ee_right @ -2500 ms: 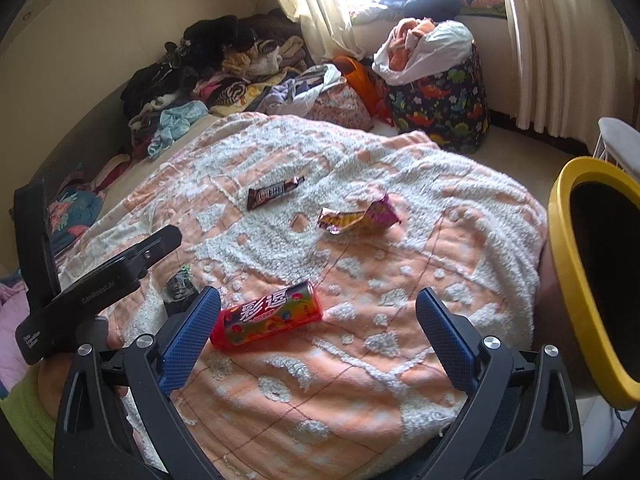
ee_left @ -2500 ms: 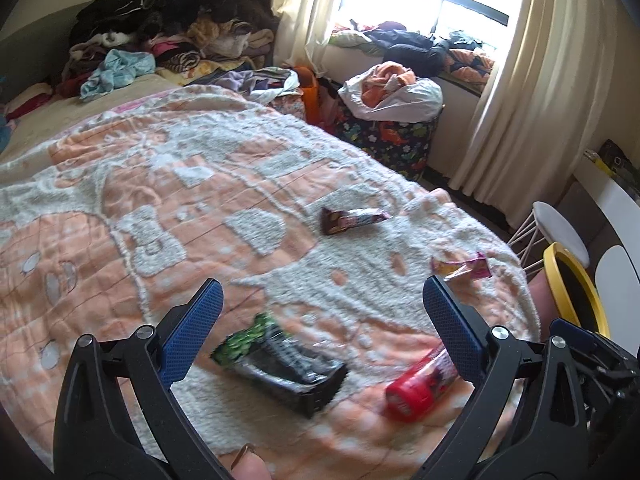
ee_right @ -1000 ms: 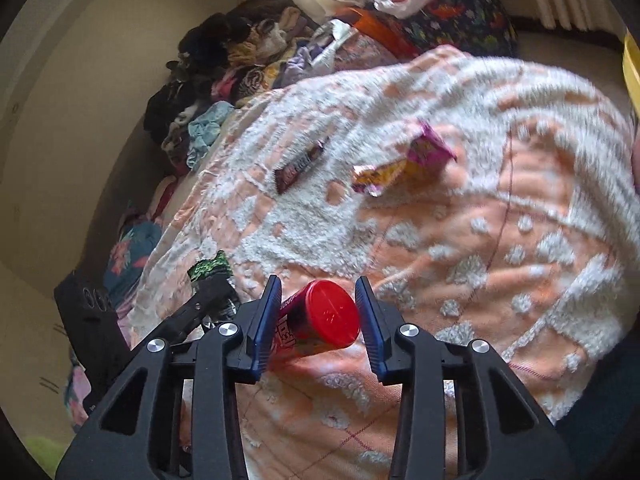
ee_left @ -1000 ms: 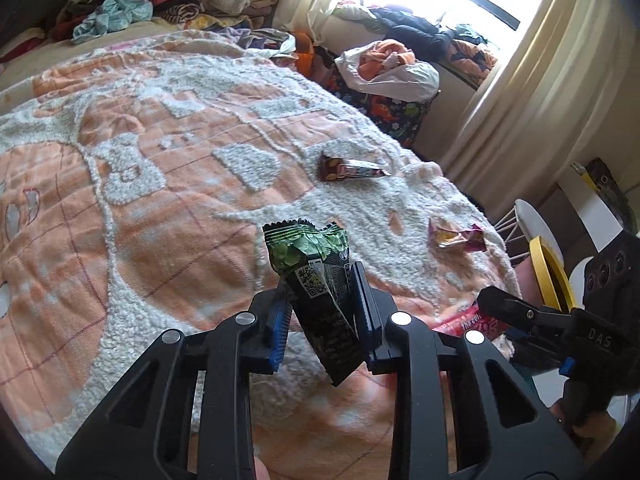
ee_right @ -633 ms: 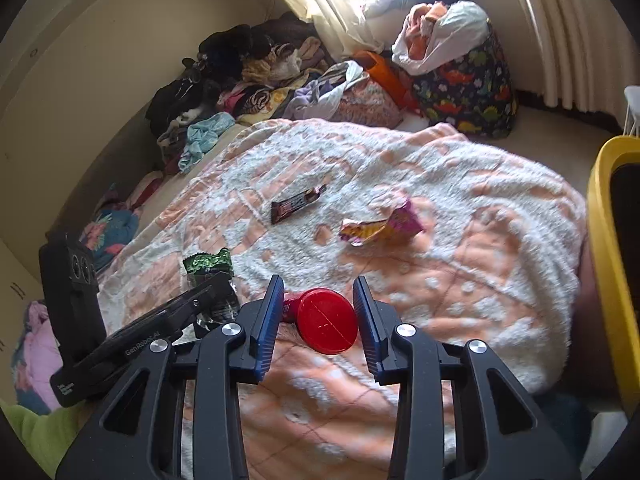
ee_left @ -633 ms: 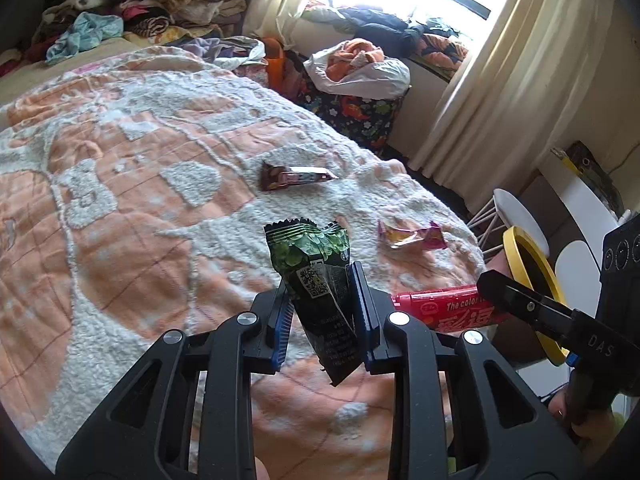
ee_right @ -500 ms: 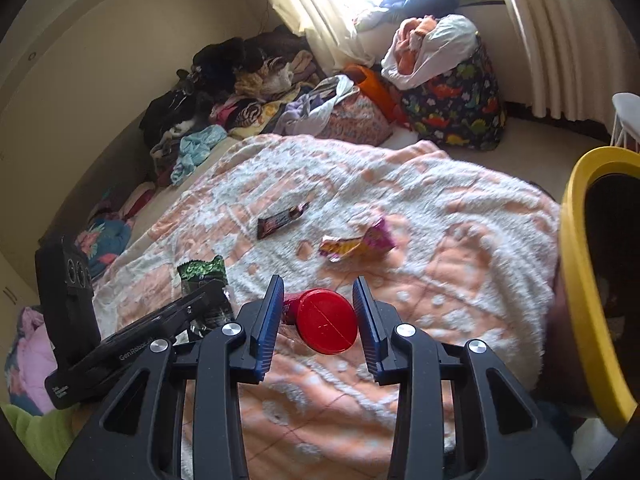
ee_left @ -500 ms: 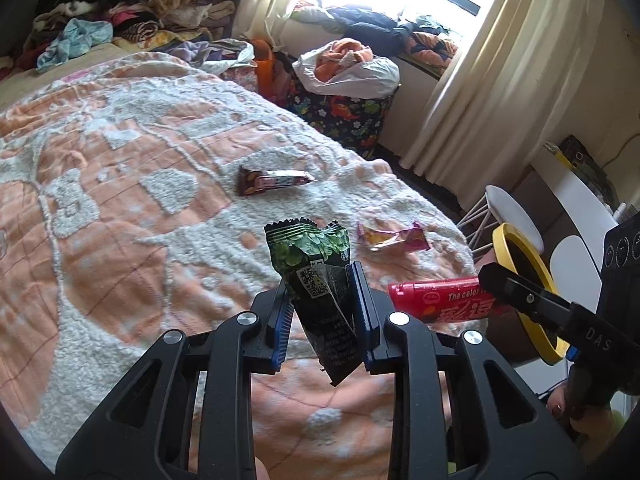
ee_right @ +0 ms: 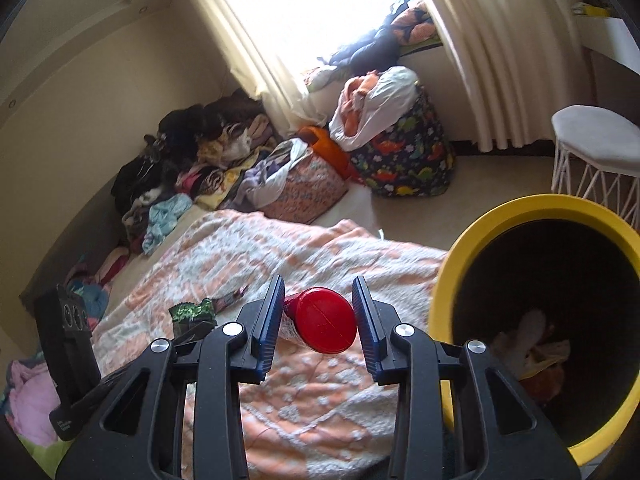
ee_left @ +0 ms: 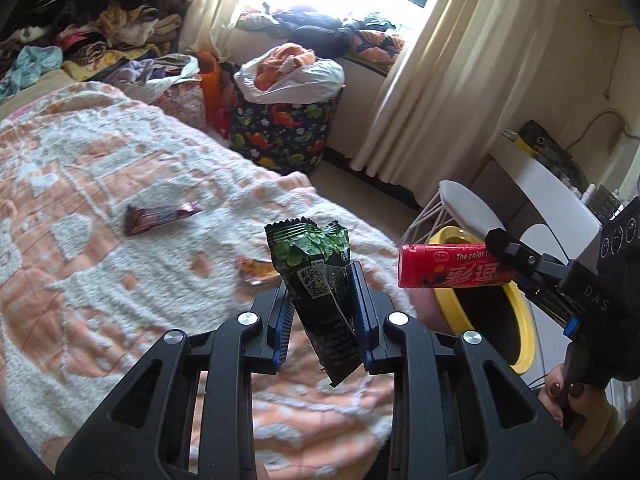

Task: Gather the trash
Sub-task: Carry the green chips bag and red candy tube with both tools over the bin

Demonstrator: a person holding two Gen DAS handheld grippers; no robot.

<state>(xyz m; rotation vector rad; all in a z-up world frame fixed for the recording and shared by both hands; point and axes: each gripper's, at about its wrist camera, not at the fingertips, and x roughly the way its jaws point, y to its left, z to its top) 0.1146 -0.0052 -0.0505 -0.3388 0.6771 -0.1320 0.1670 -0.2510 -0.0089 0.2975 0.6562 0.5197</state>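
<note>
Above the bed (ee_left: 80,280), left tongs (ee_left: 320,308) pinch a green wrapper (ee_left: 316,264). Right tongs (ee_right: 318,320) clamp a red tube (ee_right: 324,320) beside the yellow bin (ee_right: 452,264).

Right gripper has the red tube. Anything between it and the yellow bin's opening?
Nothing visible. The red tube in the right gripper hangs just left of the yellow bin, whose open mouth faces the camera with only old trash at the bottom.

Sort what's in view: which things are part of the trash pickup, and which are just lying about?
Job:
green wrapper, in left gripper
red tube, in right gripper
chocolate bar wrapper
yellow bin

Lying about:
clothes pile
dinosaur basket
stool
</note>
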